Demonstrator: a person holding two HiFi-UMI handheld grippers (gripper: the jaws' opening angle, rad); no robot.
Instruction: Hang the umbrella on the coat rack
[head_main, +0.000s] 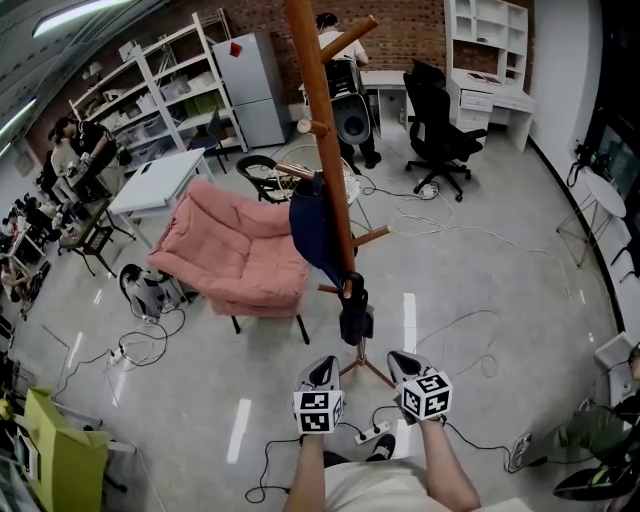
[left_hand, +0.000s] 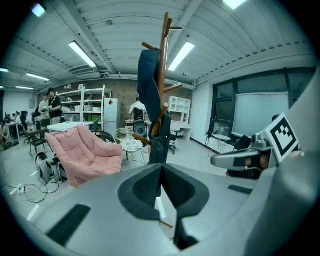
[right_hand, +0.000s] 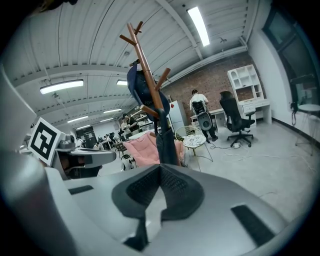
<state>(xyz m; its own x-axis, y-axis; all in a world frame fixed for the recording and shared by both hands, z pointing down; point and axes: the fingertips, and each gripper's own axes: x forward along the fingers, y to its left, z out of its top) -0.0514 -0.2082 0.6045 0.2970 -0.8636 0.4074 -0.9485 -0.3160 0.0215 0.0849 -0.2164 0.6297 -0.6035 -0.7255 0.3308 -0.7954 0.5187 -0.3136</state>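
The coat rack (head_main: 330, 150), a brown wooden pole with short pegs angled upward, runs from the top centre of the head view down to its feet just above the two grippers. The umbrella (head_main: 316, 232), folded and dark blue, hangs on the rack in the middle of the frame. Its cloth lies against the left side of the pole, and a darker length sits lower on the pole, near the feet.

The left gripper (head_main: 322, 366) is at the lower centre of the head view, slightly below the rack's feet. In the left gripper view its jaws are pressed together with nothing between them, and the rack and umbrella rise straight behind them. The right gripper (head_main: 400, 362) is just to the right of the left one. Its jaws also meet at the tips, and they are empty. Neither gripper touches the umbrella or the rack.

A pink chair (head_main: 240, 250) stands to the left of the rack, with a white table (head_main: 160, 180) further to the upper left. A black office chair (head_main: 440, 130) stands at the upper right. Cables trail over the grey floor (head_main: 500, 300), and a power strip (head_main: 375, 432) lies between the grippers at the bottom
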